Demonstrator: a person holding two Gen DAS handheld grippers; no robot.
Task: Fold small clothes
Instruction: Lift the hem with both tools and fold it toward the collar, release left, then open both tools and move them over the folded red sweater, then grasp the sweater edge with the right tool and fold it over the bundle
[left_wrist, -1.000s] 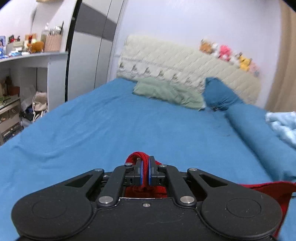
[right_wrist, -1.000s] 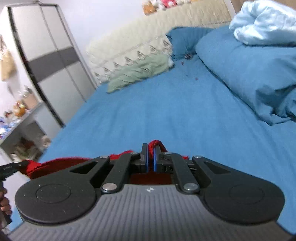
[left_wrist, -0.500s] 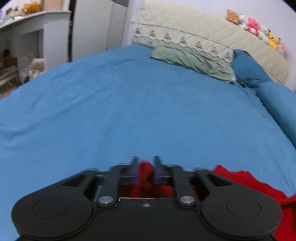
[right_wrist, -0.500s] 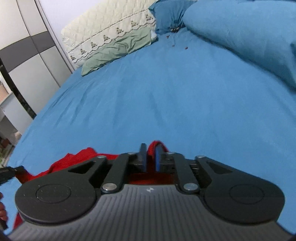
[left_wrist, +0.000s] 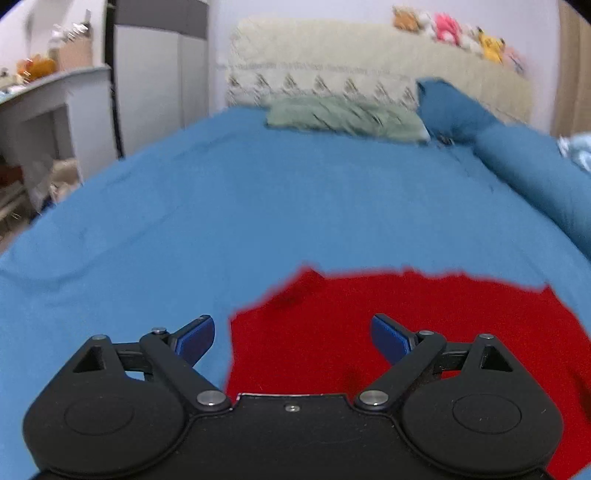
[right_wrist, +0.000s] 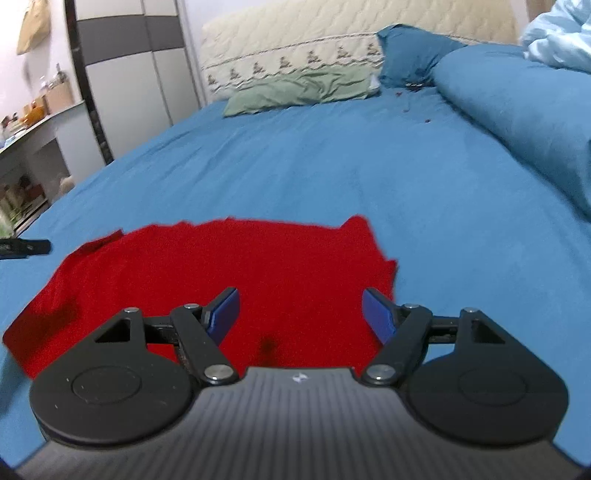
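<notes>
Both grippers had let go of the red garment (left_wrist: 406, 332) since a second earlier.
Left gripper (left_wrist: 292, 338) and right gripper (right_wrist: 300, 310) hung above it with jaws spread wide, holding nothing; the cloth lay flat on the near part of the blue bedsheet (right_wrist: 332, 166), a green pillow (right_wrist: 299, 90) far behind.

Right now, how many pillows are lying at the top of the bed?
2. A flat green pillow lies against the headboard, and a blue pillow leans at its right end. More may be hidden under the rolled blue duvet.
</notes>
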